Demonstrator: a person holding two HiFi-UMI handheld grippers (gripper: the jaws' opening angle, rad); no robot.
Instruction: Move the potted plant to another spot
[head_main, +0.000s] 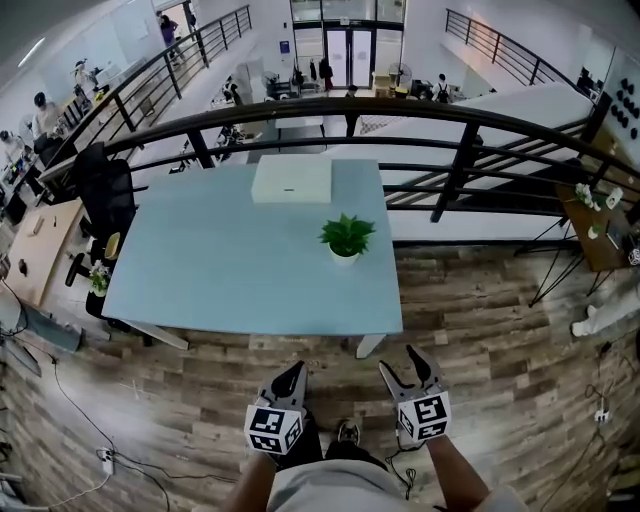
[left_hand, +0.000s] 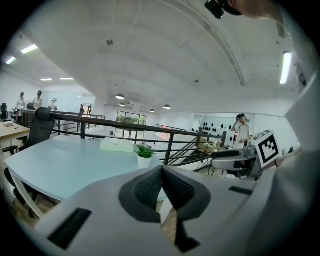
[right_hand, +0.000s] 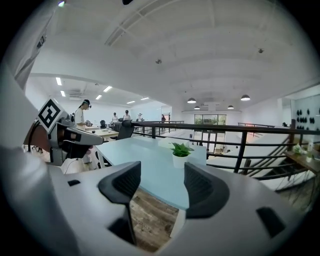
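Observation:
A small green potted plant (head_main: 346, 239) in a white pot stands on the pale blue table (head_main: 220, 270), toward its right side. It also shows in the left gripper view as the plant (left_hand: 144, 155) and in the right gripper view as the plant (right_hand: 180, 153), well ahead of both jaws. My left gripper (head_main: 296, 375) hovers over the wooden floor short of the table's near edge, jaws shut with nothing between them. My right gripper (head_main: 405, 367) is beside it, jaws apart and empty.
A white flat box (head_main: 291, 179) lies at the table's far edge, behind the plant. A black railing (head_main: 350, 108) runs behind the table. A black office chair (head_main: 103, 190) stands at the table's left. A wooden side table (head_main: 598, 235) is at far right.

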